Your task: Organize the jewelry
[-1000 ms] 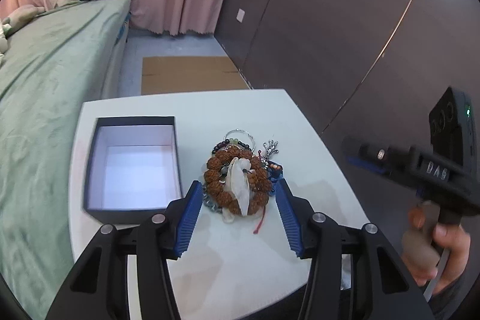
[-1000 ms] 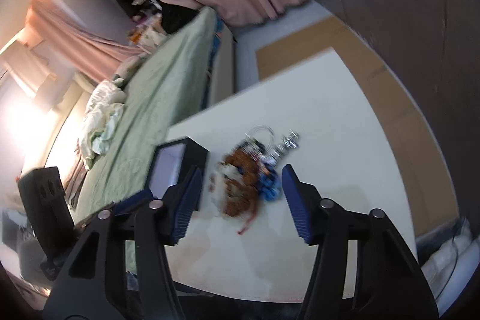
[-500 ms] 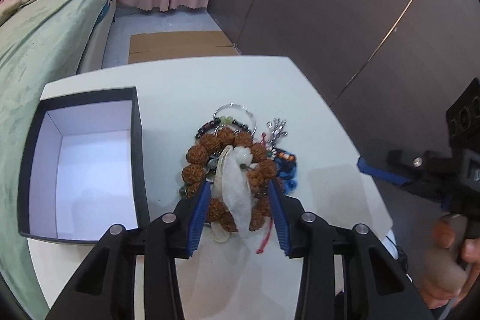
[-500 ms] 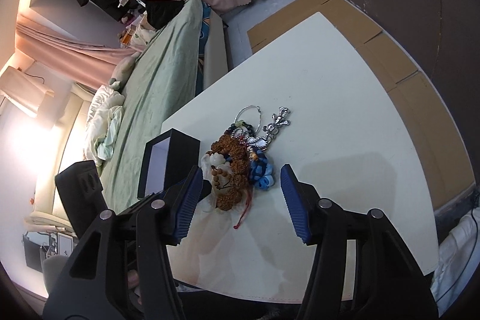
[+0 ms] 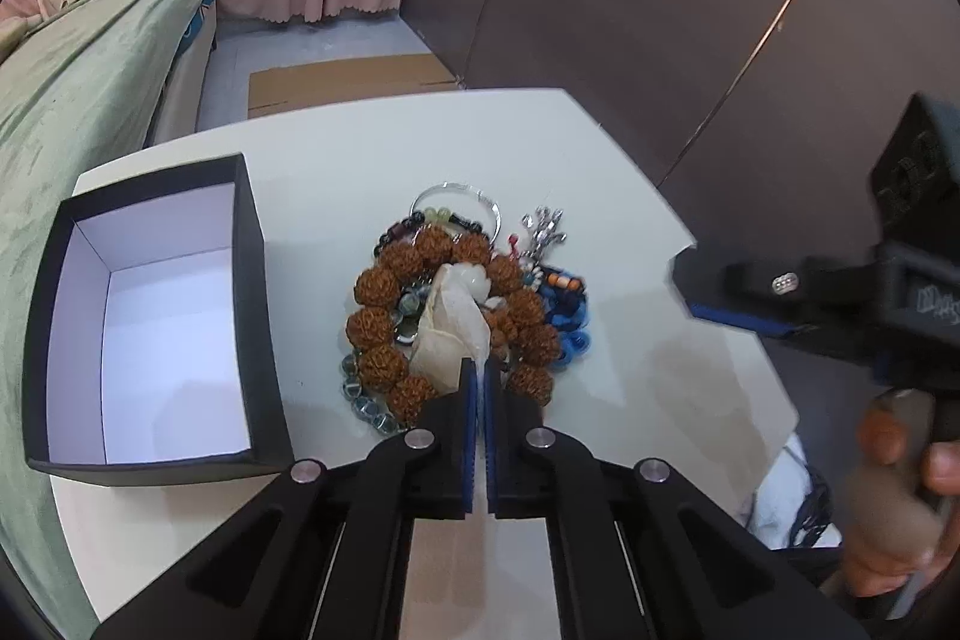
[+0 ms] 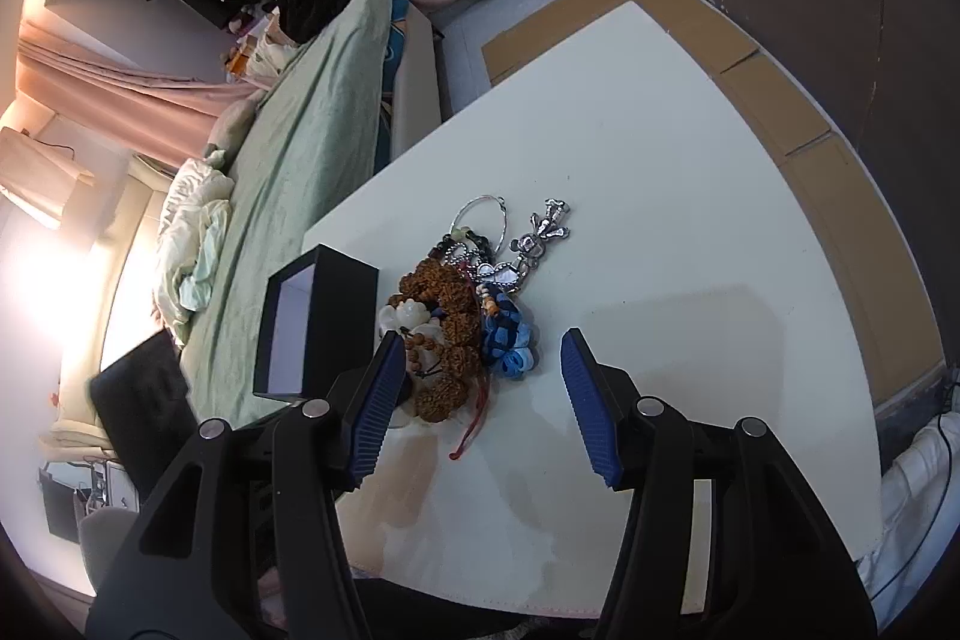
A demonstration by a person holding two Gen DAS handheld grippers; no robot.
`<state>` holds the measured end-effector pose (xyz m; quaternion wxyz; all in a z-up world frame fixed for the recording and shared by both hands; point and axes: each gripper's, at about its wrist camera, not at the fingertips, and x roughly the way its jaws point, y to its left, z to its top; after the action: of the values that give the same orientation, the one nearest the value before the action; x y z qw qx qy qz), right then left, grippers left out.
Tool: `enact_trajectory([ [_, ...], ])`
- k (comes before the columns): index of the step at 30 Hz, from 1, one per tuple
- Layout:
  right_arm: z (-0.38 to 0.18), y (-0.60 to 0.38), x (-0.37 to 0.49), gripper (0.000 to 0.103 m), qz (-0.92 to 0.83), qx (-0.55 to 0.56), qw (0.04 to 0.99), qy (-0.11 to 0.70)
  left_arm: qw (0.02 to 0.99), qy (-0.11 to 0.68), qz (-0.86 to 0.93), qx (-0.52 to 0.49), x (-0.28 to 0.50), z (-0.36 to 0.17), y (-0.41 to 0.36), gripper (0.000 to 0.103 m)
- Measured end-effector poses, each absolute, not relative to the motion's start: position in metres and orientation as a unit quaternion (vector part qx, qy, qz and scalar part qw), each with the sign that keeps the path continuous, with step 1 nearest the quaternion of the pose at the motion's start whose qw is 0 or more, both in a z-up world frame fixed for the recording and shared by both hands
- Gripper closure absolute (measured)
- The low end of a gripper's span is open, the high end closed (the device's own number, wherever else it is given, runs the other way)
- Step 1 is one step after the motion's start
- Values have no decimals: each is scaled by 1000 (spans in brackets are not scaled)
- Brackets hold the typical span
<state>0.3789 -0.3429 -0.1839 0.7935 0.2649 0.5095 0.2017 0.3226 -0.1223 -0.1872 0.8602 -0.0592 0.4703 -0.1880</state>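
The black box [image 5: 258, 340] stands open and unfilled at the left of the bench [image 5: 336, 172]. Just beside it, the left gripper [image 5: 480, 376] has been lowered and its jaws have just been closed onto the white pouch [image 5: 453, 325] atop the jewelry pile [image 5: 456, 304]; a lift seems prepared. The right gripper [image 6: 480, 382] is held half-open, nothing gripped. Writing on its body is blurred.

White table [image 5: 360, 172] w/ open black box [image 5: 258, 316] at left, jewelry pile [image 5: 456, 316] just beside it.
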Motion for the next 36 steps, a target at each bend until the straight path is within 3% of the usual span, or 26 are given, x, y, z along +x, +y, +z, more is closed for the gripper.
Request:
enact_trajectory([
  [17,-211,-306,402,59,177,229,790,541,884,397,-199,-148,316,-118,-78,103],
  [21,-212,-307,401,93,158,228,799,533,889,383,-193,-160,311,-104,-63,103],
  [22,-210,-308,400,94,155,228,803,529,891,379,-190,-162,309,-101,-58,103],
  [36,-159,-321,373,95,182,295,838,421,902,358,-141,-194,296,-96,2,103],
])
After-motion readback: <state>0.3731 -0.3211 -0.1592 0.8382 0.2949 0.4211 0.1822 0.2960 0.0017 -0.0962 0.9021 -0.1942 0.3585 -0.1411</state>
